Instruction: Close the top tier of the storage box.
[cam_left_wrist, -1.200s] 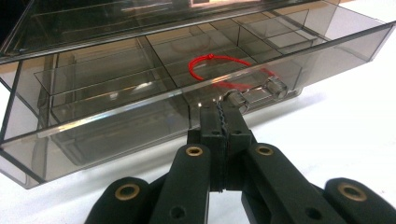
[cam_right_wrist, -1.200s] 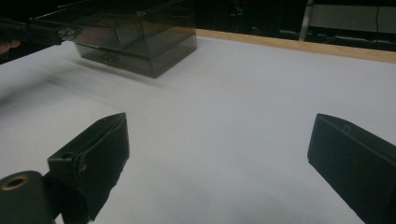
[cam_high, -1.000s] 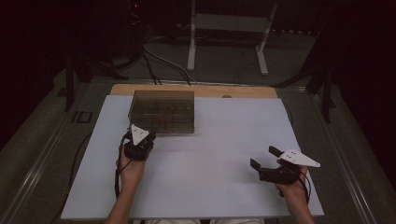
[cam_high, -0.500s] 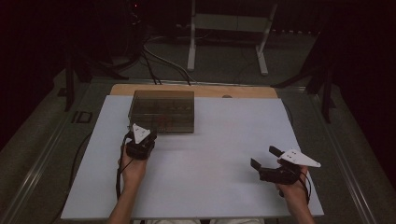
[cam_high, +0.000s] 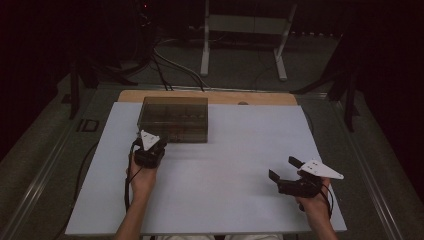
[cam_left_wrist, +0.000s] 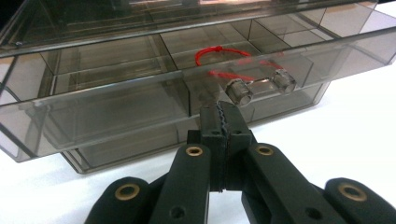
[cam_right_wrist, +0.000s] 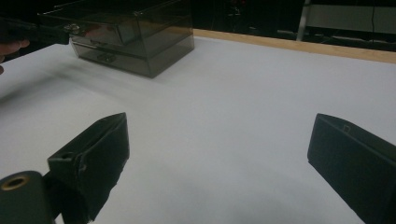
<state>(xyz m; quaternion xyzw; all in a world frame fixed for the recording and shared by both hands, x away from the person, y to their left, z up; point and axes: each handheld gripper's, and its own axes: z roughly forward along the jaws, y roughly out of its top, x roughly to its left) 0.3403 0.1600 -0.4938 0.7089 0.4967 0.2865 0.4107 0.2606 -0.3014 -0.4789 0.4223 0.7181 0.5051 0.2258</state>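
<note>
Smoked-clear drawer box (cam_high: 174, 119) sits at the far left of the white tabletop (cam_high: 235, 165), long side running left to right, drawer fronts facing the person.

Left claw (cam_left_wrist: 220, 122), clenched, jaws pressed together with nothing between them. Its tip sits just in front of the upper drawer (cam_left_wrist: 154, 100), which looks to stand a little proud of the box. Just ahead and slightly right of the tip is the clear drawer handle (cam_left_wrist: 260, 85), a short bar on two round posts, its long axis parallel to the drawer front. Cannot tell whether tip and drawer face touch. A red cord loop (cam_left_wrist: 219, 55) lies in a middle compartment behind the handle.

From the high view the left claw (cam_high: 149, 151) is right at the box's near left corner.

Right claw (cam_high: 285, 172), released, jaws wide apart and empty, hovers low over bare tabletop at the near right, well apart from the box. In its own view the box (cam_right_wrist: 126, 37) lies far off at upper left.

Judgement: the handle lies forward and a touch right of the left claw; the left hand is much the nearer. A pull would run straight back toward the person, across the bar's long axis.
</note>
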